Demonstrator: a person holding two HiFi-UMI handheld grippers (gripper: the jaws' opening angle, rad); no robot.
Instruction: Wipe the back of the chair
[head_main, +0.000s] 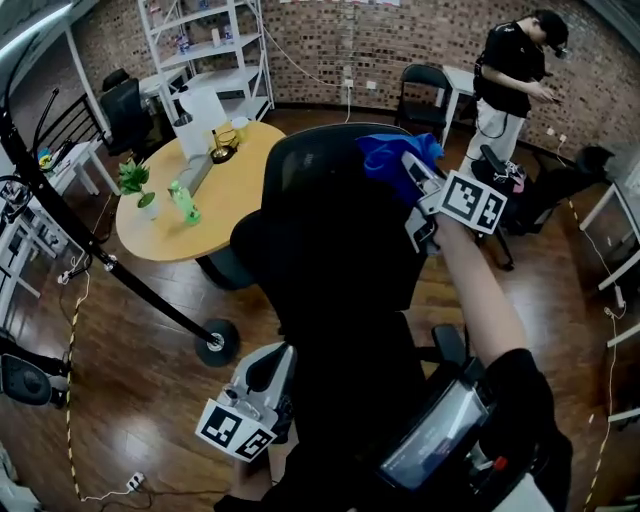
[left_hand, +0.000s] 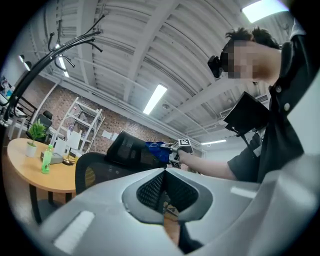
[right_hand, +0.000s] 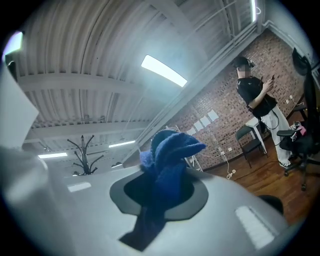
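Note:
A black office chair (head_main: 330, 250) fills the middle of the head view, its back and headrest (head_main: 320, 150) turned toward me. My right gripper (head_main: 408, 170) is shut on a bunched blue cloth (head_main: 392, 155) and holds it at the top right of the headrest. In the right gripper view the blue cloth (right_hand: 167, 165) bulges out between the jaws of my right gripper (right_hand: 162, 187). My left gripper (head_main: 270, 370) hangs low at the chair's left side, jaws together and empty. The left gripper view has my left gripper (left_hand: 164, 175) pointing up past the chair (left_hand: 100, 172) toward the blue cloth (left_hand: 157, 150).
A round wooden table (head_main: 170, 235) with a small plant (head_main: 135, 180) and a green bottle (head_main: 183, 203) stands left of the chair. A black stand base (head_main: 217, 343) sits on the floor nearby. A person (head_main: 515, 70) stands at the back right by another chair (head_main: 425, 95).

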